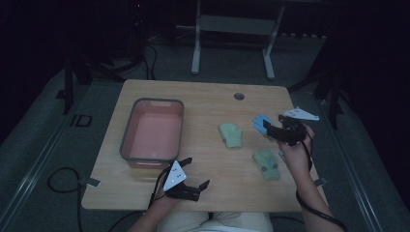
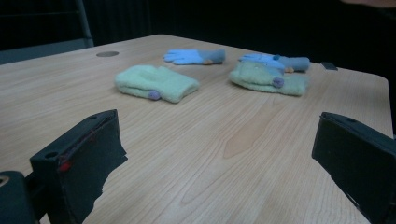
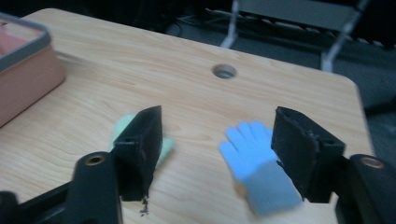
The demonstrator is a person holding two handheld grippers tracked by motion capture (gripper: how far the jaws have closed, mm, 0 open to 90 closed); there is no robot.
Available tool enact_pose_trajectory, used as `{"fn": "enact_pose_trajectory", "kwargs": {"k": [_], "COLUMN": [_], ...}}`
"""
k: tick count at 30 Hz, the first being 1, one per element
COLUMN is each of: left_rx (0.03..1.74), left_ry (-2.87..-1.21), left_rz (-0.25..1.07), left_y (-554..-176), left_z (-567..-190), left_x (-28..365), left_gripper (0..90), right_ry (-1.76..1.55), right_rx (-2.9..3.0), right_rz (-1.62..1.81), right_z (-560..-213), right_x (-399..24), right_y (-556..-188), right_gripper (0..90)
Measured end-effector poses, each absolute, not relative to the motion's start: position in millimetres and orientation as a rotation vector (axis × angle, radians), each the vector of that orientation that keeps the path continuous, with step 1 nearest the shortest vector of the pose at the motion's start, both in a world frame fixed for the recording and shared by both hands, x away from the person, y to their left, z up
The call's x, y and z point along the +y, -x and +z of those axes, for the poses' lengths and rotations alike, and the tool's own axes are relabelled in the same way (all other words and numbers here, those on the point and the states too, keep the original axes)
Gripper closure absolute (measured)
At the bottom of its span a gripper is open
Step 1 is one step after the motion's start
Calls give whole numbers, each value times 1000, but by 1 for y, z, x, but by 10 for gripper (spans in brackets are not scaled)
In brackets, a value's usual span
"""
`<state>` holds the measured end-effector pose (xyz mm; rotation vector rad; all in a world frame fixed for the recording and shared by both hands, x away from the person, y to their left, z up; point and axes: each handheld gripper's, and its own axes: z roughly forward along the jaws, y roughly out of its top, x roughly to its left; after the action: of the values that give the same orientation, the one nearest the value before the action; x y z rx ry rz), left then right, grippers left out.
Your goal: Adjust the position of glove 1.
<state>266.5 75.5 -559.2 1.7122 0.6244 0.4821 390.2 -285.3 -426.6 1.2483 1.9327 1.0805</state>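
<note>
- Sorting of gloves into the tub (image 1: 129, 126) is judged to be the work in hand; the tub is seen to be unfilled, so nothing is counted as done and all four pieces are left to move.
- The tub, at the left of the wooden table (image 1: 208, 96), is noted as a rectangular basin with a grey rim and salmon-pink walls, smooth and rigid in appearance.
- The left gripper (image 1: 193, 176) is found low over the near table edge, its jaws spread wide with nothing between them; bare wood grain is seen between them in the left gripper view.
- A pale green mitten (image 1: 231, 135) is recorded lying flat at mid-table, soft and fuzzy, with a small purple button (image 2: 154, 94).
- A second green mitten (image 1: 267, 164) is noted nearer the person, of the same knit, with a blue glove (image 2: 275, 61) just behind it.
- Another blue glove (image 3: 254, 163), fingered with a grey cuff and of a finer knit, is found flat on the table at the right, between the jaws of the right gripper (image 3: 219, 154).
- Those jaws are observed apart, not yet pinching the glove.
</note>
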Motion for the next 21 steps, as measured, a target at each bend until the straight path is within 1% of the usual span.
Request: {"fn": "enact_pose_trajectory", "kwargs": {"k": [1,3,8,12,18,21], "left_rx": [624,621,622,619,619,618], "left_ry": [-1712,-1713,-1710,-1709,-1705,-1705], "left_rz": [482,485,481,481,476,475], "left_y": [-266,-266,-267,-266,-267,-267], "left_z": [-559,-559,-559,-559,-559,-559], "left_x": [76,76,76,76,76,76], "left_gripper": [16,16,16,16,16,16], "right_ry": [-1214,-1178,-1157,-1151,-1168,-1174], "right_rx": [1951,1987,2044,2087,2160,2183], "right_rz": [1091,1074,1076,1114,1095,1093], "right_z": [-430,-435,-448,-455,-467,-474], "right_x": [-280,-272,-254,-241,-227,-220], "right_y": [-393,-398,-410,-420,-438,-445], "right_gripper": [383,405,431,431,499,507]}}
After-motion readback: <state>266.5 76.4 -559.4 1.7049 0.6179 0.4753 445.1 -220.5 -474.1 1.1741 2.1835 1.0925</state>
